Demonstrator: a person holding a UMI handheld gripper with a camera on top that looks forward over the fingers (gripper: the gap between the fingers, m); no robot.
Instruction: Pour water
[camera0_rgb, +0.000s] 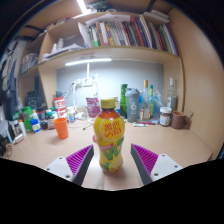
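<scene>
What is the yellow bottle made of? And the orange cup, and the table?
The yellow bottle, standing between the open gripper fingers, looks like glossy plastic with a printed label and an orange cap. The orange cup seems matte plastic, though that's unsure. The table looks like smooth pale wood or laminate.

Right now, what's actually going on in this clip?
A handheld gripper has a yellow juice bottle with an orange cap standing between its two purple-padded fingers, above a light wooden desk. The fingers sit close along both sides of the bottle, but I cannot tell whether they press on it. The bottle is upright and capped, so no pouring has begun. Beyond it stand an orange cup, more bottles and a bookshelf.
</scene>
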